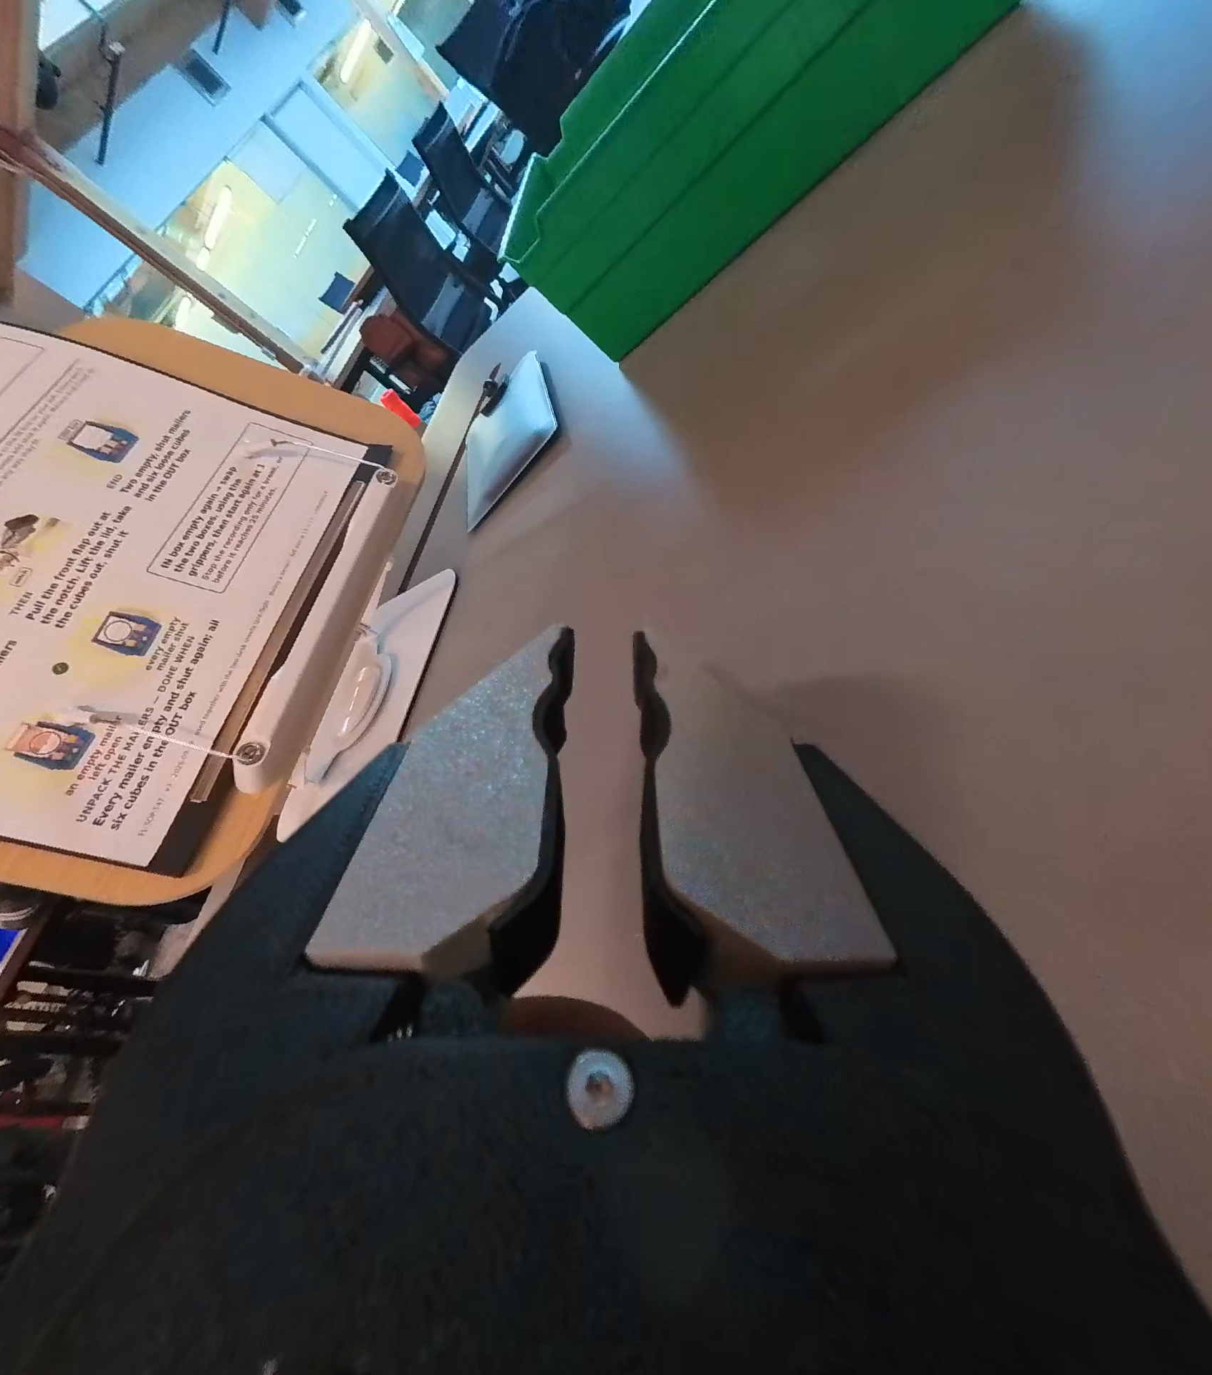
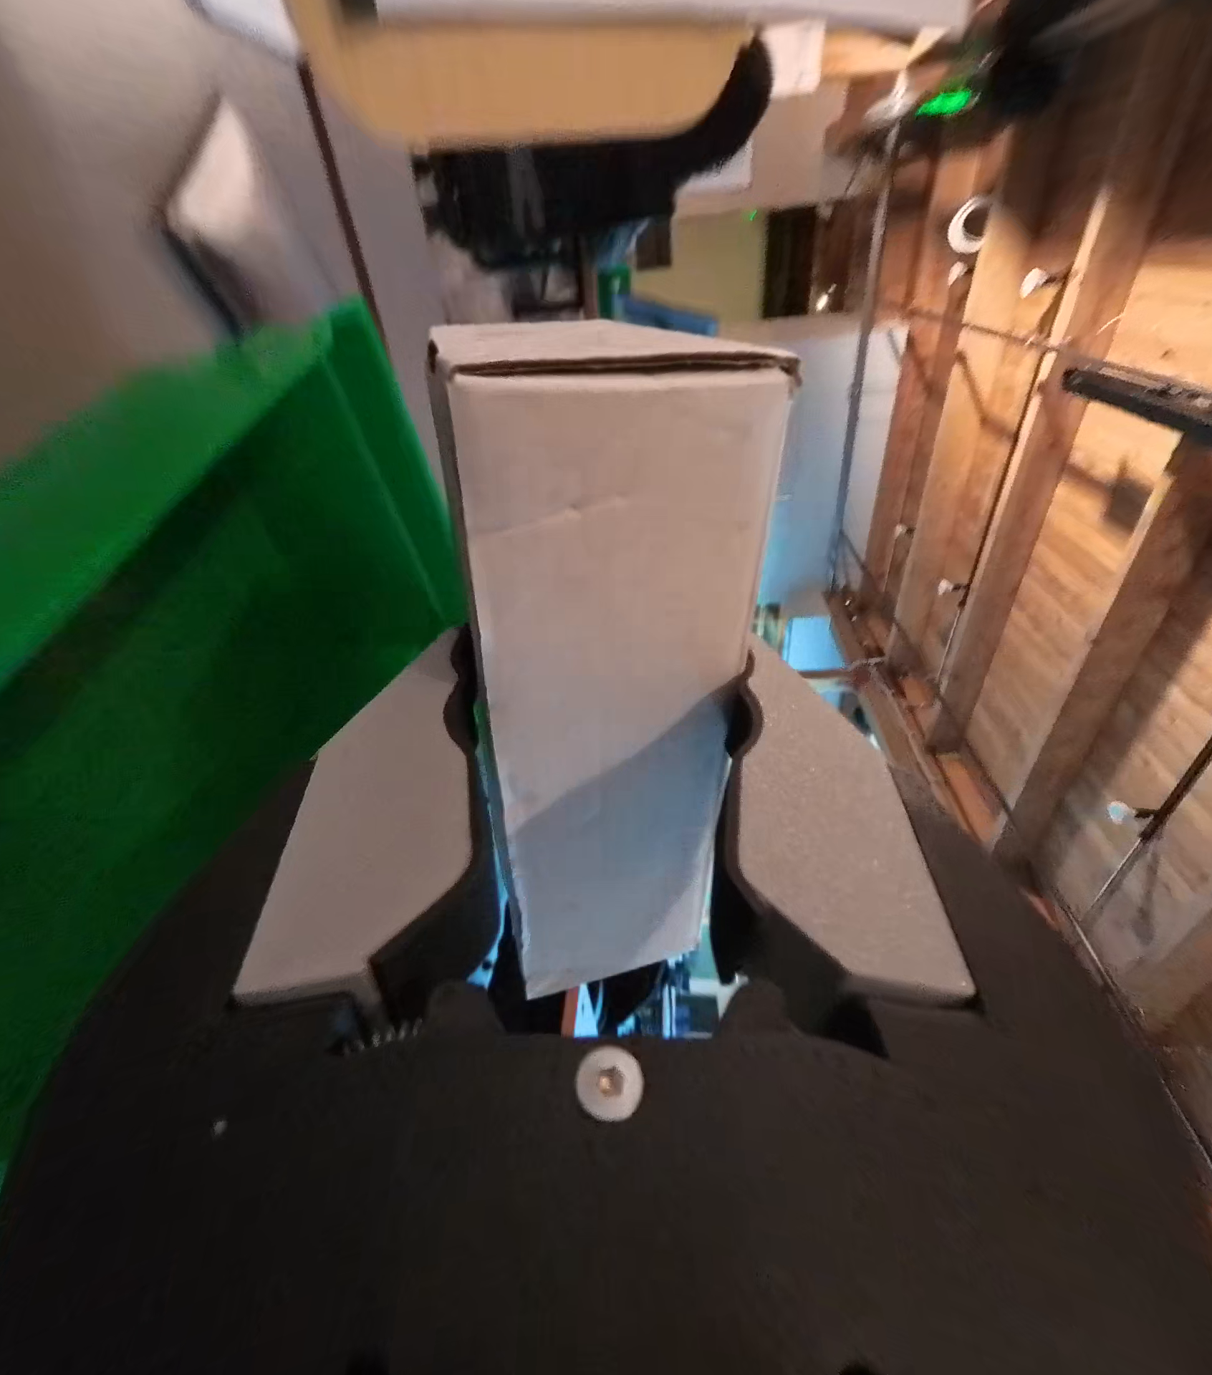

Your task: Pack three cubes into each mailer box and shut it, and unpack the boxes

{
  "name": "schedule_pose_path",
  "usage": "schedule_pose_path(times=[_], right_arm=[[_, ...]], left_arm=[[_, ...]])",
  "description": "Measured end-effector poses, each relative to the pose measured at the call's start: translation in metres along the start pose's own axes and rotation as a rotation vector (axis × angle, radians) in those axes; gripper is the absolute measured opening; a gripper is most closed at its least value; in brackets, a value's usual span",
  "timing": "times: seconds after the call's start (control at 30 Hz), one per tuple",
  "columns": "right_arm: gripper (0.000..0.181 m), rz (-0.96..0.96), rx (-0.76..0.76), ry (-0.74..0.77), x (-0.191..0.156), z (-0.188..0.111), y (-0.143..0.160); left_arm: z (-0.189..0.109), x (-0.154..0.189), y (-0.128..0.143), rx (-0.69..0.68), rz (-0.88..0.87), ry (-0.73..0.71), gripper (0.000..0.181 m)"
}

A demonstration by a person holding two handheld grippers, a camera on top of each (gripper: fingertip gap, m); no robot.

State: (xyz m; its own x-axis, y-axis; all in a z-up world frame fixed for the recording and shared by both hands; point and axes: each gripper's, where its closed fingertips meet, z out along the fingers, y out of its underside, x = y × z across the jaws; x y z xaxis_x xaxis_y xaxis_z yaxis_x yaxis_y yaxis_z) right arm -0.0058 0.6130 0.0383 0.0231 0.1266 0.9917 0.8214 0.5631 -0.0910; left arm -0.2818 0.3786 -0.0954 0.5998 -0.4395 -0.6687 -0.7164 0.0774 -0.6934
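My right gripper (image 2: 603, 670) is shut on a closed white cardboard mailer box (image 2: 610, 484), pinching its two sides and holding it in the air, end pointing away from me. The view is rolled and blurred. A green bin (image 2: 141, 558) lies just left of the box. My left gripper (image 1: 603, 655) is empty, its jaws almost together with only a narrow slit between them, hovering over the bare grey table (image 1: 960, 521). The green bin also shows in the left wrist view (image 1: 737, 171), far ahead of the gripper. No cubes are visible.
A printed instruction sheet on a wooden board (image 1: 104, 580) stands left of my left gripper, with a white holder (image 1: 395, 670) beside it. A flat grey device (image 1: 510, 439) lies on the table beyond. Chairs stand past the table edge. A wooden stud wall (image 2: 1072, 521) is right of the box. Across from one pair of fingers to the other is roughly 40 centimetres.
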Motion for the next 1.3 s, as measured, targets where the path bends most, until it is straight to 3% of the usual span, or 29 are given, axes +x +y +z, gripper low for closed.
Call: schedule_pose_path(times=[0.07, 0.13, 0.33, 0.5, 0.67, 0.8, 0.9, 1.0, 1.07, 1.17, 1.3], right_arm=[[0.066, -0.019, -0.050, -0.046, -0.014, 0.011, 0.033], [0.066, -0.028, -0.059, -0.100, -0.032, 0.020, 0.047], [0.067, -0.168, -0.022, -0.184, -0.076, 0.054, 0.040], [0.067, -0.316, 0.008, -0.105, -0.085, 0.093, 0.045], [0.066, -0.237, 0.014, -0.230, -0.112, 0.118, 0.043], [0.067, -0.190, -0.093, -0.596, -0.162, 0.103, 0.065], [0.050, -0.221, -0.155, -0.613, -0.159, 0.096, 0.075], [0.047, -0.184, -0.184, -0.560, -0.141, 0.091, 0.079], [0.030, -0.131, -0.189, -0.585, -0.134, 0.082, 0.081], [0.002, -0.025, -0.197, -0.766, -0.139, 0.056, 0.085], [0.000, 0.192, -0.239, -1.008, -0.165, 0.038, 0.077]], left_arm=[[0.001, 0.001, 0.000, -0.001, 0.001, 0.001, 0.013], [0.002, 0.001, 0.000, -0.003, 0.005, 0.000, 0.013], [0.005, 0.003, 0.009, -0.038, 0.010, 0.011, 0.012], [0.006, 0.000, 0.023, -0.083, 0.009, 0.003, 0.011], [0.007, -0.001, 0.033, -0.106, -0.015, 0.014, 0.010], [0.008, 0.001, 0.037, -0.122, -0.011, 0.026, 0.010], [0.008, 0.004, 0.037, -0.127, -0.009, 0.042, 0.010], [0.009, 0.006, 0.038, -0.135, 0.000, 0.048, 0.011], [0.008, 0.005, 0.039, -0.138, 0.000, 0.044, 0.010], [0.008, 0.005, 0.042, -0.151, -0.005, 0.050, 0.011], [0.013, 0.017, 0.045, -0.178, 0.020, 0.094, 0.011]])
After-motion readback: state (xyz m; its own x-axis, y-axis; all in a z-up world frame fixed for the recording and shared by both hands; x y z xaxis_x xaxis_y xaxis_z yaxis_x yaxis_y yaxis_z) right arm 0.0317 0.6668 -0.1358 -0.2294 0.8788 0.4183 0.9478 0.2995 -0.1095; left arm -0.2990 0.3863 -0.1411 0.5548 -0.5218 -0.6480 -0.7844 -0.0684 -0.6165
